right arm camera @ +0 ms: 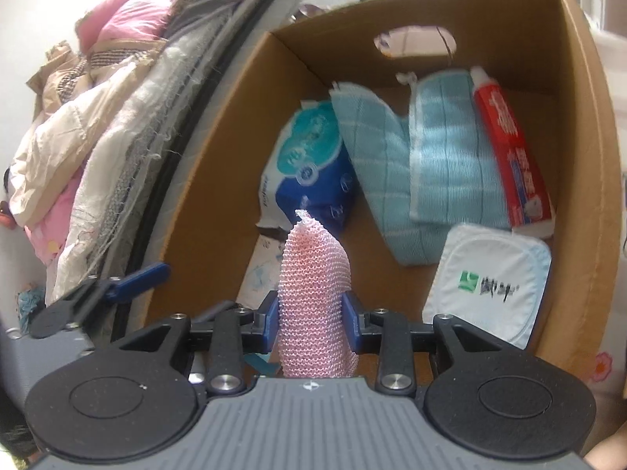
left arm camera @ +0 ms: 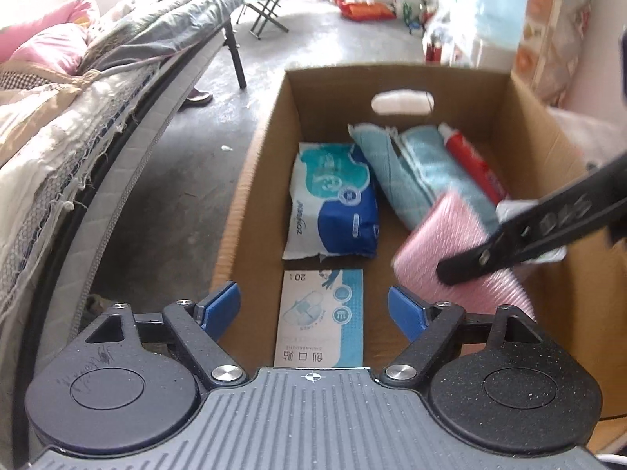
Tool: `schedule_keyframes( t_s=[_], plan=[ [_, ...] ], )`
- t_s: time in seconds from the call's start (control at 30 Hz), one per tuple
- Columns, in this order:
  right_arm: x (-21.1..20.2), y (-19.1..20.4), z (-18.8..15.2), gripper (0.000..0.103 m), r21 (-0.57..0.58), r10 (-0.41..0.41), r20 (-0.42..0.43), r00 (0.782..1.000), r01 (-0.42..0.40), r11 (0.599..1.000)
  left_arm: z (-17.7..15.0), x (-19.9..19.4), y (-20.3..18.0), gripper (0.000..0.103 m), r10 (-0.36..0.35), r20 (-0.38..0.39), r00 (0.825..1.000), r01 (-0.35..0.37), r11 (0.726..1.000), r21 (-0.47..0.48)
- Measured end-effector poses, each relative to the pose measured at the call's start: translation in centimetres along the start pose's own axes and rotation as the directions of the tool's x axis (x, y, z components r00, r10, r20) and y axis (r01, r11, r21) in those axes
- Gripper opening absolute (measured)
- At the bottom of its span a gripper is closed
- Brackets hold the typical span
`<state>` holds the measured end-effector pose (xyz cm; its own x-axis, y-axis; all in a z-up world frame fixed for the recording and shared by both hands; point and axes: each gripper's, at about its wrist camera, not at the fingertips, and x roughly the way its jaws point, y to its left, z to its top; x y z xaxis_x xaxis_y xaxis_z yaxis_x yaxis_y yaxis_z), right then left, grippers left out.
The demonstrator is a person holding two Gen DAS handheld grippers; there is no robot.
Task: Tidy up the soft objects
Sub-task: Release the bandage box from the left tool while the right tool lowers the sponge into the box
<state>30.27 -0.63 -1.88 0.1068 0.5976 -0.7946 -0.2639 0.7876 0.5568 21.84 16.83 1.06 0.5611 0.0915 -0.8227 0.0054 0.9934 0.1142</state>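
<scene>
Placing step: your right hand-held gripper (right arm camera: pixel 311 323) is clamped on the pink mesh cloth (right arm camera: pixel 313 293) above the cardboard box (right arm camera: pixel 584 149); left hand-held gripper (left arm camera: pixel 313 309) spread, empty. Next, lower it beside the blue towels (right arm camera: pixel 450 164), then release.

cloth (right arm camera: pixel 315 297): we see pink knit
towels (right arm camera: pixel 443 156): teal, pale grid lines
tube (right arm camera: pixel 509 149): red, white cap
box (left arm camera: pixel 333 86): brown
pack (left arm camera: pixel 333 199): blue, teal, white

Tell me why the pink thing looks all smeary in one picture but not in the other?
In the left wrist view the pink cloth and the right hand-held gripper are streaked by motion blur, while the tissue pack stays sharp. In the right wrist view the cloth shows its knit clearly; the toothpaste tube is soft, and the fisheye lens bends the cardboard box.
</scene>
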Motion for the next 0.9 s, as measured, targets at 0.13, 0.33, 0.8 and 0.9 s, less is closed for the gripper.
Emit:
schedule_keyframes(
  t_s=[0.13,0.33,0.8,0.9],
  plan=[
    [0.9,0.0,-0.2,0.037,0.017,-0.021,-0.025,0.999,0.021,1.000,-0.1,-1.6,0.9,0.085,-0.010,0.046,0.999,0.013,0.999,-0.051],
    [2.1,1.0,-0.5,0.040,0.005,-0.028,-0.044,0.999,0.029,1.000,-0.1,-3.3,2.7,0.086,-0.013,0.106,0.994,0.025,0.992,-0.120],
    [1.9,1.7,-1.8,0.050,0.027,0.035,-0.091,0.995,-0.033,0.999,-0.9,-3.6,4.9,0.086,-0.023,0.116,0.993,0.045,0.982,-0.185],
    [1.5,2.2,-1.6,0.051,0.010,0.049,-0.064,0.997,-0.048,0.999,-1.0,-3.6,5.0,0.086,-0.024,0.119,0.993,0.047,0.981,-0.189]
  ],
)
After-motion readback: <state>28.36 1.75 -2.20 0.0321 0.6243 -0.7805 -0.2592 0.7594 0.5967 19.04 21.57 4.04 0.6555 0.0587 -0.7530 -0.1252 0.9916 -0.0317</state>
